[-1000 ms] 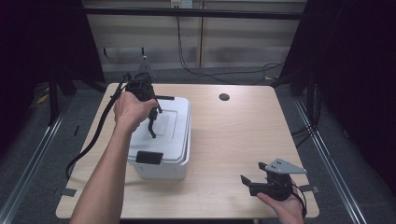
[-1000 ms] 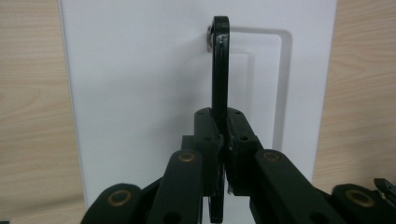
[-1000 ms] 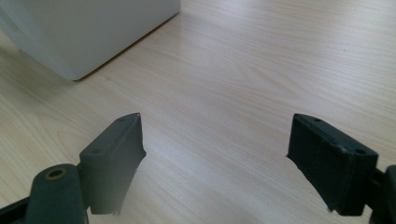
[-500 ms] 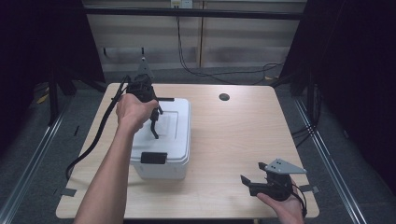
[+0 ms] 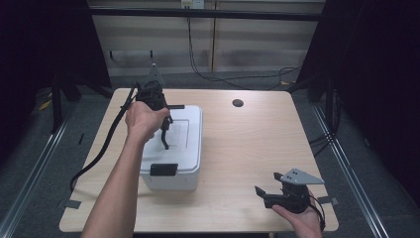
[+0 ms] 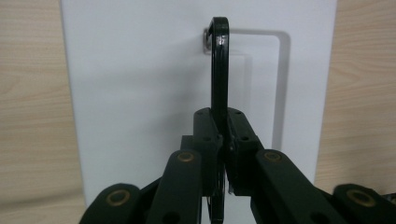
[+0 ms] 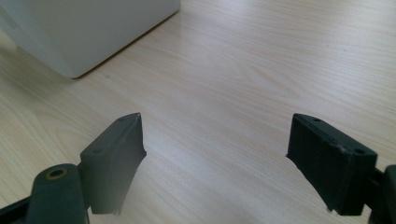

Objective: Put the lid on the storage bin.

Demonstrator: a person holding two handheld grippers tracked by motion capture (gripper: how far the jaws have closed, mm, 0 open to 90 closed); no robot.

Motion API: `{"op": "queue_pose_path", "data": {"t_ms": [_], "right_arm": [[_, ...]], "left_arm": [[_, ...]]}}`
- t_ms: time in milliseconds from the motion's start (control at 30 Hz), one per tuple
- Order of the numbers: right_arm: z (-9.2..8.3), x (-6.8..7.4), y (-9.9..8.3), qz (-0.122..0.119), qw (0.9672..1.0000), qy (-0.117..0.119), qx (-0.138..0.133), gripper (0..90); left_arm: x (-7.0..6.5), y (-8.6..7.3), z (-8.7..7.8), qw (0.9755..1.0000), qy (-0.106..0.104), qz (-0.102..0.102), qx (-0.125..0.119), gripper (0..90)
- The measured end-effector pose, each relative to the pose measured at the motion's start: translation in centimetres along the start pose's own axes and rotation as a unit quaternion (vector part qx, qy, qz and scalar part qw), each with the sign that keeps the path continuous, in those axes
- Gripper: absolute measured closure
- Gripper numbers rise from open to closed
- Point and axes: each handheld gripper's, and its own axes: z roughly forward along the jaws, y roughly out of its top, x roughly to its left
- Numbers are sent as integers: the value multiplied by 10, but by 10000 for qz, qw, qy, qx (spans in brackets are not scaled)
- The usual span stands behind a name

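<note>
A white lidded box (image 5: pixel 185 148) stands on the left half of the wooden table (image 5: pixel 247 144). A black handle (image 5: pixel 165 137) is raised upright from its lid. My left gripper (image 5: pixel 166 127) reaches down over the lid and is shut on that handle. In the left gripper view the jaws pinch the thin black handle (image 6: pixel 219 70), with the white lid (image 6: pixel 140 93) behind it. My right gripper (image 5: pixel 266 183) rests open near the table's front right edge. Its fingers (image 7: pixel 119 158) are spread wide over bare wood, and the box's corner (image 7: pixel 84 28) lies beyond.
A black latch (image 5: pixel 163 169) sits on the box's near end. A small dark hole (image 5: pixel 237 103) marks the table's far middle. The left gripper's thick cable (image 5: pixel 99 153) trails off the table's left side. Dark floor and metal rails surround the table.
My left forearm and the near end of the box have shifted very slightly to the right. The right gripper has stayed where it was, open.
</note>
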Motion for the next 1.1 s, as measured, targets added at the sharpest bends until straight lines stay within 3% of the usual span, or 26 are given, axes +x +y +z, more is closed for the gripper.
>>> {"op": "queue_pose_path", "data": {"t_ms": [333,633,900,1100], "right_arm": [[1,0,0,-11,10000,-5,24,178],[1,0,0,-10,10000,0,28,178],[1,0,0,-19,10000,-2,34,178],[1,0,0,-38,10000,-10,31,178]], "left_arm": [[-2,1,-2,9999,-56,94,37,846],[-6,1,5,9999,34,108,73,843],[3,2,5,9999,-22,111,57,842],[3,4,3,9993,-41,373,-16,770]]}}
